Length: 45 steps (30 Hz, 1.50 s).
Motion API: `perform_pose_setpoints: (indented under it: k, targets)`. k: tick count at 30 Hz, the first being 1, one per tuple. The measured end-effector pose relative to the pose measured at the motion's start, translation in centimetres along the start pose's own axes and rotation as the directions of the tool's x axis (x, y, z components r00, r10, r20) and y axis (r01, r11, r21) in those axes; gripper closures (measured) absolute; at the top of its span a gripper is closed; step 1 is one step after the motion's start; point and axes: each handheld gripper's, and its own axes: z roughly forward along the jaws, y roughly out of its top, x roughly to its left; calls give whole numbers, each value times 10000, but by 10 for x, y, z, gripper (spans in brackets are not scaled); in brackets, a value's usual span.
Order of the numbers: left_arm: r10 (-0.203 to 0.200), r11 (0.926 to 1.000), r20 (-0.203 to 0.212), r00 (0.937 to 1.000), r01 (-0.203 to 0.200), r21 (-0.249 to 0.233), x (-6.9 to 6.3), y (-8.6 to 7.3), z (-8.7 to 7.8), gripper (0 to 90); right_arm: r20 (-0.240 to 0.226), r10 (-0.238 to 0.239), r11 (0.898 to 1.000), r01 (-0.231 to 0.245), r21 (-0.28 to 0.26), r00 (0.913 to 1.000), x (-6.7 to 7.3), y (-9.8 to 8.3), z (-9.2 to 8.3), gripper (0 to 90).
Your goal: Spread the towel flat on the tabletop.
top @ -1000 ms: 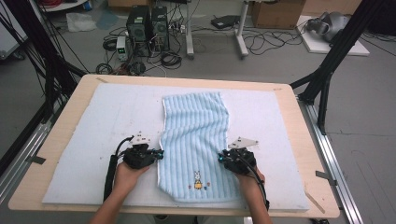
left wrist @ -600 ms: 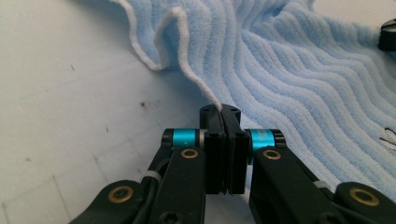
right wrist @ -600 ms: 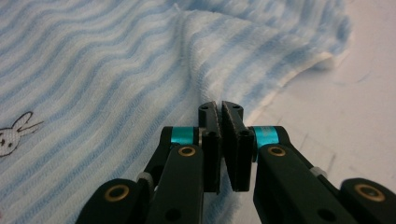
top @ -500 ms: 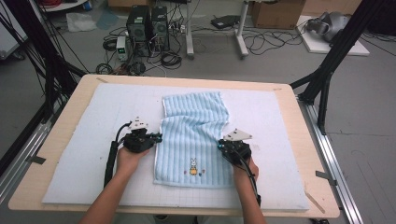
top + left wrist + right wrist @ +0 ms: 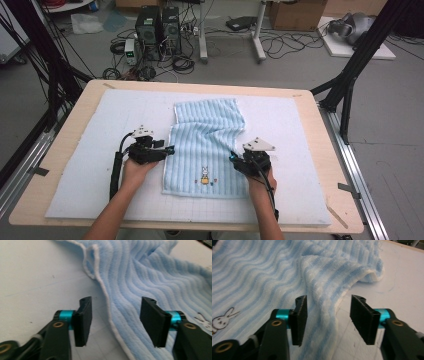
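Light-blue striped terry towel [image 5: 206,145] with rabbit motif lies rumpled mid white foam mat [image 5: 80,150]. Left gripper [image 5: 167,150] at its left hem, right gripper [image 5: 234,157] at right hem; both jaws wide apart, straddling edges, gripping nothing. Forearms low, pointing inward.

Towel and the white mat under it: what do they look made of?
Towel: looks like soft terry cloth, matte; ribbed pale-blue stripes, fuzzy pile, a white hemmed edge and limp folds. Mat: probably foam or a padded sheet, matte white with a faint grid; its rough edge hints at foam, but that is uncertain.
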Motion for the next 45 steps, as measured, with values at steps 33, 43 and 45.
perform_pose_setpoints:
  k: [33,43,45]
  targets:
    - [705,9924,1214,9901,-573,-1086,-39,-50,-64,327,-1164,647,9975,-677,-222,9911,7,-50,-74,231]
    - [774,9970,899,9929,-773,-42,-48,-56,-53,450,-1258,698,9976,-688,122,9896,11,-52,-73,536]
    - [892,9956,743,9932,-910,202,-50,-58,-51,468,-1190,667,9976,-642,249,9907,12,-54,-72,575]
